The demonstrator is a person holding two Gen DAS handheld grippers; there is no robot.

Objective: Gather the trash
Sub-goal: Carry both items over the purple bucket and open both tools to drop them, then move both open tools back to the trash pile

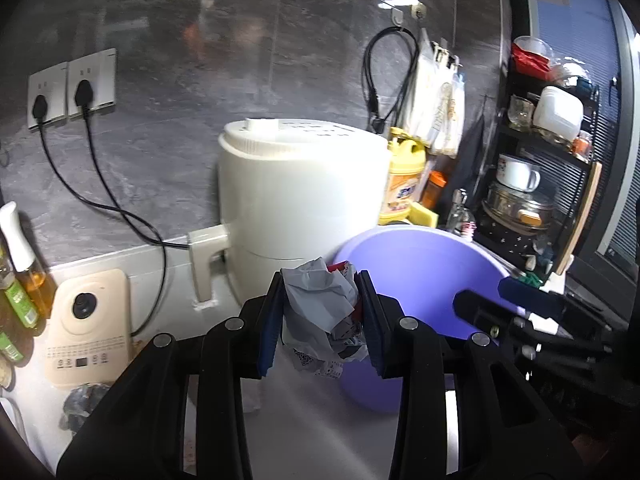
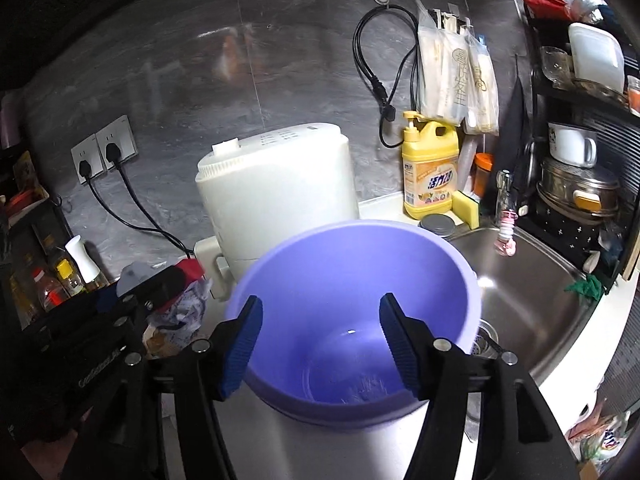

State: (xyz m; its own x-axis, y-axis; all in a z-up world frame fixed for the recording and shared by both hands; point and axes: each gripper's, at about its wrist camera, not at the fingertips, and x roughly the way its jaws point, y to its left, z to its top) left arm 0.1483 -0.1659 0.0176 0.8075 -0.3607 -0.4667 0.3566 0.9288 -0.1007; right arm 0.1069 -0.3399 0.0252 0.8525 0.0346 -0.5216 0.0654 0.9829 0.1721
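Bottles [image 1: 24, 276] sit far left on the counter, then the white air fryer [image 1: 300, 196]. Left gripper [image 1: 322, 320] is clamped on a crumpled paper wad [image 1: 320, 304], held up just left of the purple bucket [image 2: 360, 264]. Right gripper [image 2: 322, 344] hangs spread wide over the bucket's mouth, gripping nothing. Steel sink [image 2: 532, 304] is on the right.

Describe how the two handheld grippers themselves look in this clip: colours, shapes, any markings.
Both are alike. The left gripper and right gripper each have two black plastic fingers lined with ribbed blue pads, carried on black linkage bars joined by round silver pins. From the right wrist view, the left gripper's body shows faint embossed lettering, too blurred to read. No sleeves, hands or cables are visible.
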